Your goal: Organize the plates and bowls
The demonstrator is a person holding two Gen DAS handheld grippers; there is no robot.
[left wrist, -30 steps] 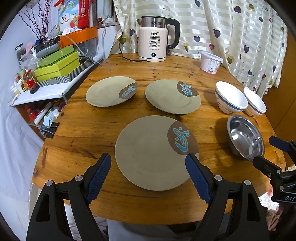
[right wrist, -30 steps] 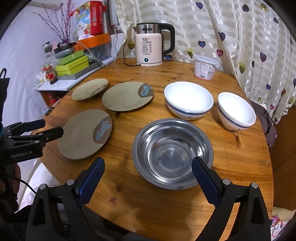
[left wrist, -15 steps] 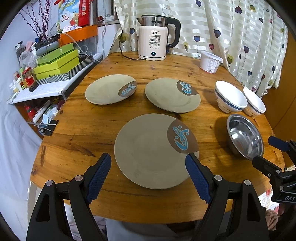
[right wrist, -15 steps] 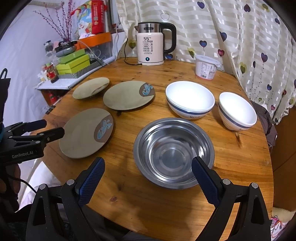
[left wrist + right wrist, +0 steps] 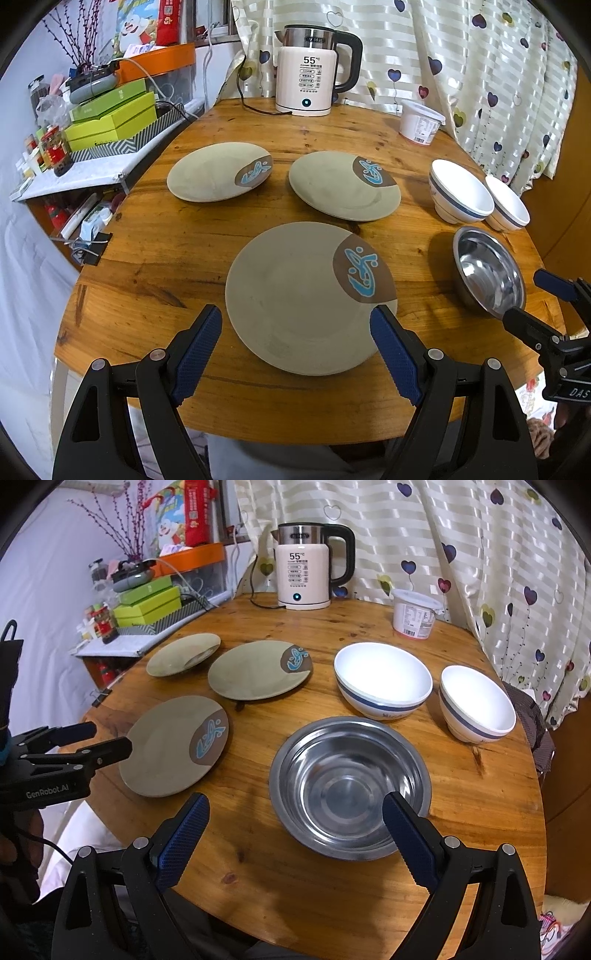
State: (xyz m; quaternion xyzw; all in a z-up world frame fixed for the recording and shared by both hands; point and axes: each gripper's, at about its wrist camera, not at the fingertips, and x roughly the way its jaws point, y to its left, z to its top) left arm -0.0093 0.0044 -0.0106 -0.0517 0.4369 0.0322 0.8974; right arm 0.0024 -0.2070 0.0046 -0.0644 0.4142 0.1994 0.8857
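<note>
Three plates (fish-marked), three bowls, all unstacked.

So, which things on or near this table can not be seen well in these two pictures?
- Small print on the white tub: too small in both views.
- Fish mark on the far plate: washed out by glare in the right wrist view.
- Person's hand: cut off by the left edge there, behind the left tool.
- Small white bowl: partly hidden by the larger bowl, left wrist view.

The kettle shows "55°C" on its front display — the smaller lines beneath are too small to read. The left claw body carries "GenRobot.AI"; the right claw body shows only "DAS" — cut off at the frame edge.
</note>
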